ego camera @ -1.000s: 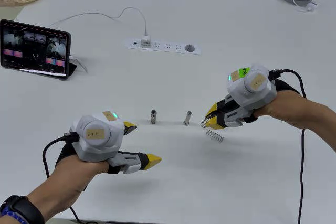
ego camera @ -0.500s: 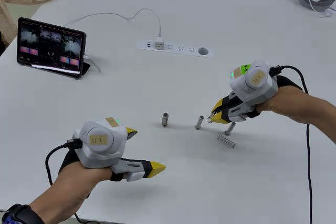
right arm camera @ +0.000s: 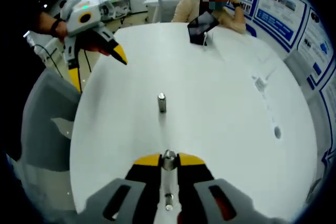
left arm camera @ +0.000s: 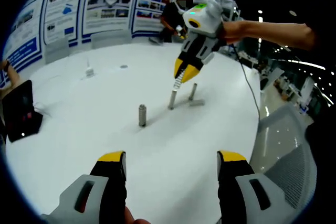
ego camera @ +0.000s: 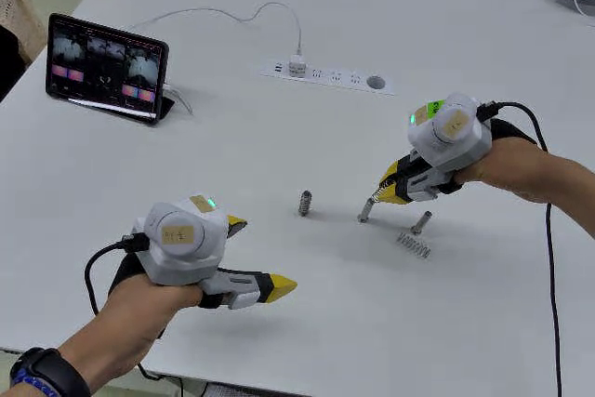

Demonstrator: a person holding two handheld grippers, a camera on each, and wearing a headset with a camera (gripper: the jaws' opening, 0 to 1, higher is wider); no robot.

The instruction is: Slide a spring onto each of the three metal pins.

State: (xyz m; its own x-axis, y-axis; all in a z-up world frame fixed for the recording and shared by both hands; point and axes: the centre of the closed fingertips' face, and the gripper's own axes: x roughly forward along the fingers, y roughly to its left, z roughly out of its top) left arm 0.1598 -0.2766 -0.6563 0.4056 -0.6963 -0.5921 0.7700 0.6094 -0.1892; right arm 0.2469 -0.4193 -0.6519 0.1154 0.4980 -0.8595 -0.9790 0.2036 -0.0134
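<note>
Spring [left arm camera: 179, 83], a short silvery coil, hangs from the tips of the right gripper [ego camera: 385, 196] (yellow-tipped jaws pinched onto it). Its lower end meets the top of the middle pin [ego camera: 365, 212]. The left pin [ego camera: 305, 203] already wears a coil. The right pin [ego camera: 421, 222] stands bare, with a loose spring [ego camera: 413, 245] lying just beside it. The left gripper [ego camera: 257, 254] holds nothing, jaws spread wide, above the white table [ego camera: 279, 341].
</note>
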